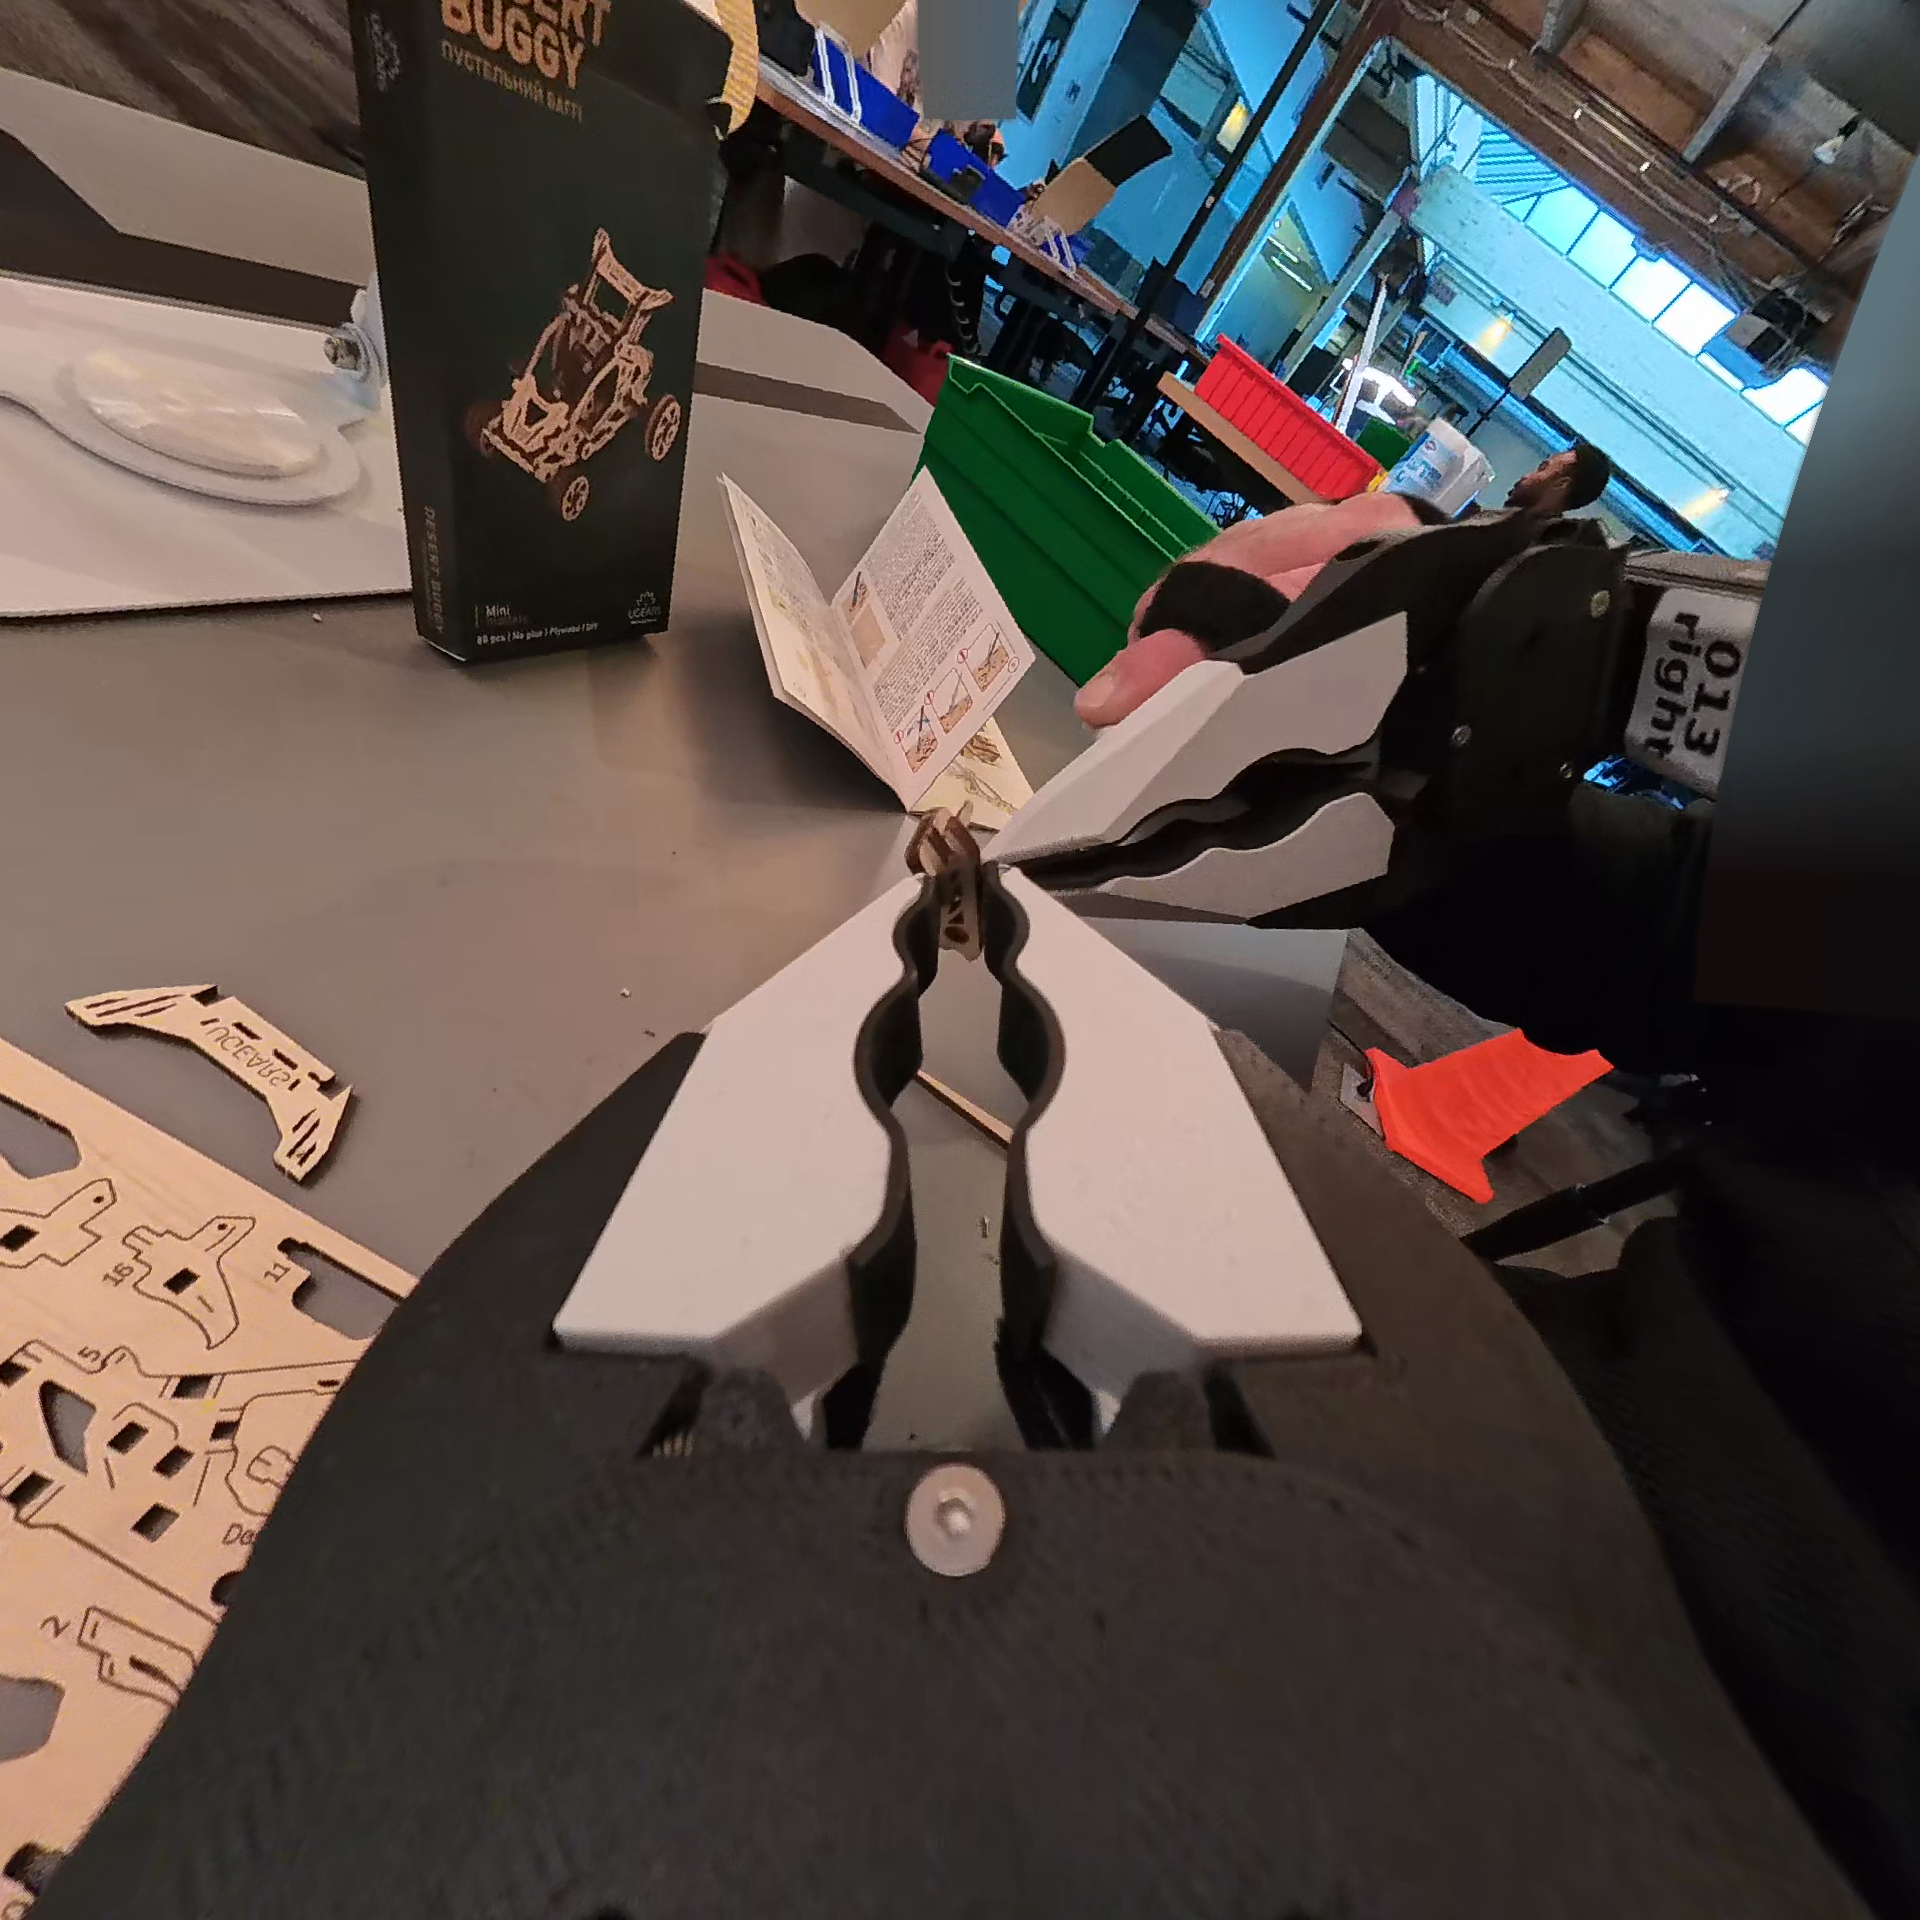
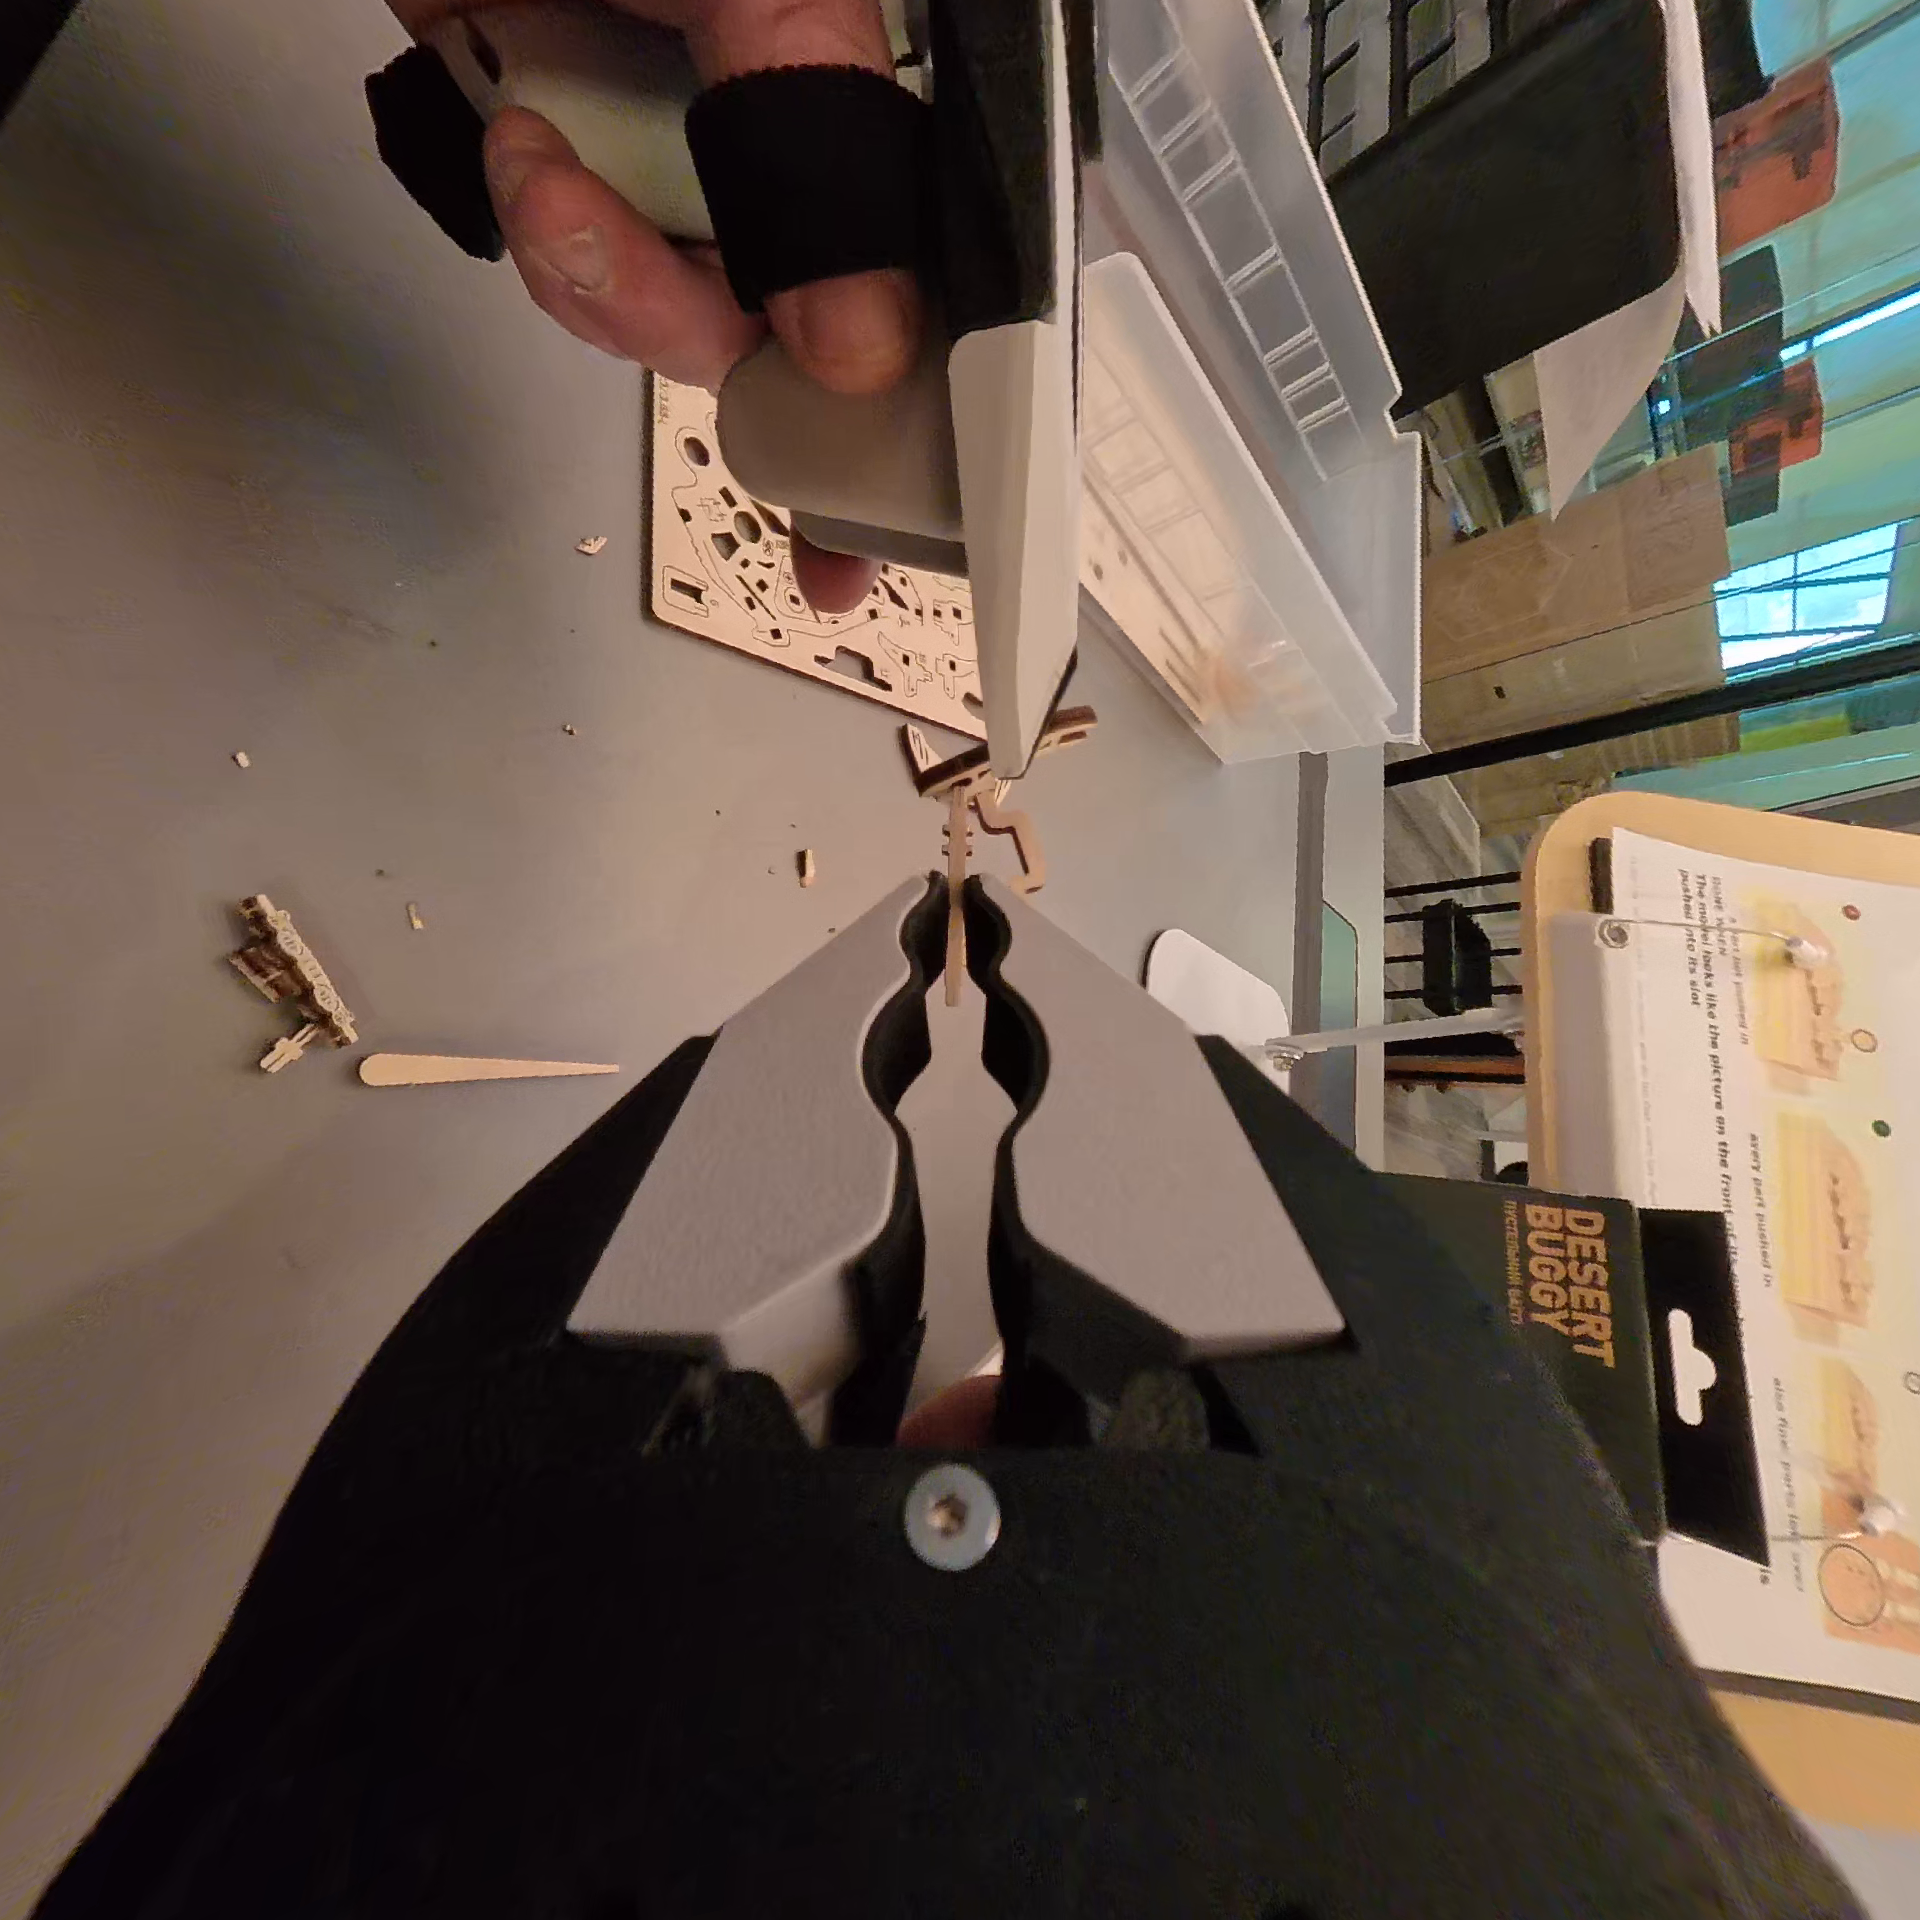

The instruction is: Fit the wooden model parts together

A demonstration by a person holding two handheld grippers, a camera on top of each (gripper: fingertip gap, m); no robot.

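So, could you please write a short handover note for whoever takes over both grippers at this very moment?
Left gripper: shut on a small dark-edged flat wooden model part, held above the grey table.
Right gripper: shut on a thin pale wooden strip piece, its far end meeting the left gripper's part.
Nearby: the laser-cut plywood sheet, a loose curved wooden panel, the open instruction booklet and the dark model box; a small finished wooden sub-assembly and a tapered wooden stick lie on the table.
Done: both parts picked up and brought together.
Left: whether the strip is fully seated cannot be told; check, then press home.
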